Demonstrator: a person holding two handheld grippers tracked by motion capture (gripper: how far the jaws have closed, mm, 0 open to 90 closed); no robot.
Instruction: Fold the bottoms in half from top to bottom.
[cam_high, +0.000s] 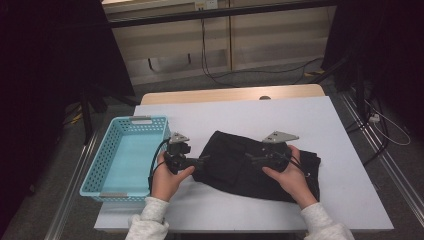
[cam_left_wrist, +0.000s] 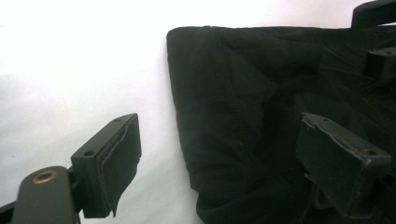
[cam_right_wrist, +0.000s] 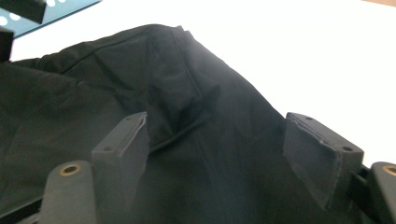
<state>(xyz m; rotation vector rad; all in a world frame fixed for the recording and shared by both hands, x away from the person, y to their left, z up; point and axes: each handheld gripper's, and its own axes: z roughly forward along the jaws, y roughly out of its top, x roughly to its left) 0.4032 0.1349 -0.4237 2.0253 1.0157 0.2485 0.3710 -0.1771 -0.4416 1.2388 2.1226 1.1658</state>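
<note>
A folded black garment (cam_high: 255, 167) lay on the white tabletop (cam_high: 345, 150), a little right of centre and near the person's edge. A light blue perforated basket (cam_high: 107, 172) stood just to its left, at the tabletop's left edge, apart from the cloth.

The left tool (cam_high: 202, 161) was held at the garment's left edge, pointing right toward it. In the left gripper view the left tool (cam_left_wrist: 219, 161) had its jaws spread wide: one jaw stood over bare white tabletop, the other over the black fabric, with the garment's folded edge (cam_left_wrist: 180, 116) running between them. Nothing was clamped.

The right tool (cam_high: 249, 157) was over the middle of the garment, pointing left. In the right gripper view its jaws (cam_right_wrist: 217, 154) were likewise parted wide, with creased black cloth (cam_right_wrist: 187, 93) between and beyond them; whether the pads actually touched the fabric could not be told from that angle. A corner of the basket (cam_right_wrist: 51, 14) showed at the top left of that view.
</note>
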